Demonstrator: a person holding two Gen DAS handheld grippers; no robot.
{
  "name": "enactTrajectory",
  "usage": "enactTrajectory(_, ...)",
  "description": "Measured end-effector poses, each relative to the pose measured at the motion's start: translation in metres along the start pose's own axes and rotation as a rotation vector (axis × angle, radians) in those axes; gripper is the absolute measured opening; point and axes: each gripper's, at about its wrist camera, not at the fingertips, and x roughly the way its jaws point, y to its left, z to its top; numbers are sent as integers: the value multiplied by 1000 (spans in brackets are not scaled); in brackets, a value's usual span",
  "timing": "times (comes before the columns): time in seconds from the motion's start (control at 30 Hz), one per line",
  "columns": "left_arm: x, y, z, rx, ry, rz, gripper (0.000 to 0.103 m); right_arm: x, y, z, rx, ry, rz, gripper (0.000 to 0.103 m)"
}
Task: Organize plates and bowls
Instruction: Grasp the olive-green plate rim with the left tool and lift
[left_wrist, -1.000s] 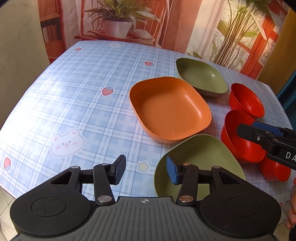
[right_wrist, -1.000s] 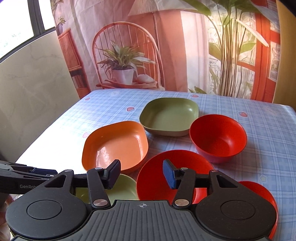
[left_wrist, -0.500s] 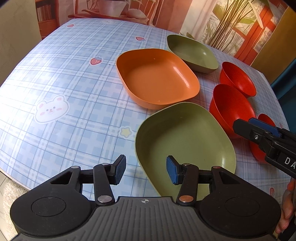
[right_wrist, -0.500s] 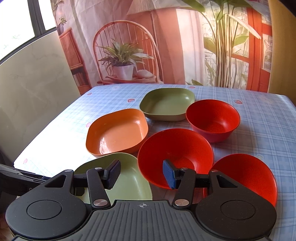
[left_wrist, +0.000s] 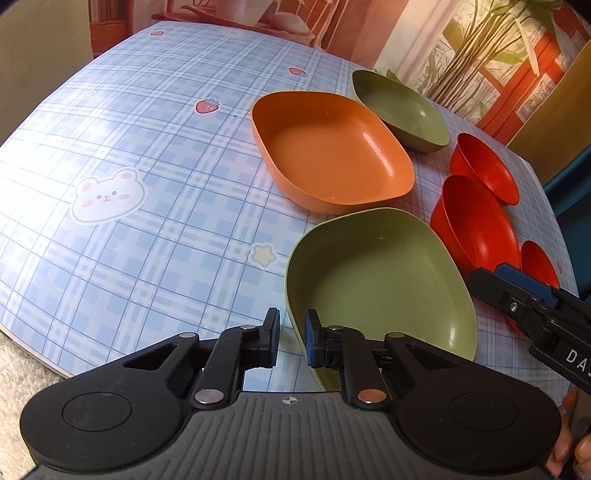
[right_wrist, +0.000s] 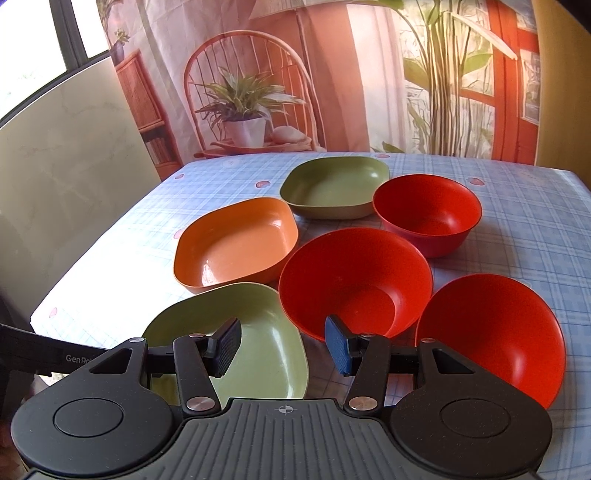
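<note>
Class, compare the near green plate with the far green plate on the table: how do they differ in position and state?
The near green plate sits at the table's front edge, with the left tool straddling its rim, nearly closed; the far green plate lies untouched at the back. The near one borders the middle red bowl; the far one borders the farthest red bowl. Both are rounded-square, olive green and empty.

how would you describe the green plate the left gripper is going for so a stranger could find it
On the blue plaid tablecloth, three square plates run along the left. It is the near green plate, at the table's front edge, its rim between the left gripper fingers. The far green plate sits beyond the orange plate.
</note>
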Motion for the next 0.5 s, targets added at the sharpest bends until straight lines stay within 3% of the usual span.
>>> enactTrajectory(0.37, -2, 17, 12, -6, -47, 27, 15, -1, 11, 1, -36, -1, 9, 46)
enactTrajectory(0.5, -2, 25, 11, -4, -39, 5, 15, 4, 15, -2, -45, 21, 25, 44)
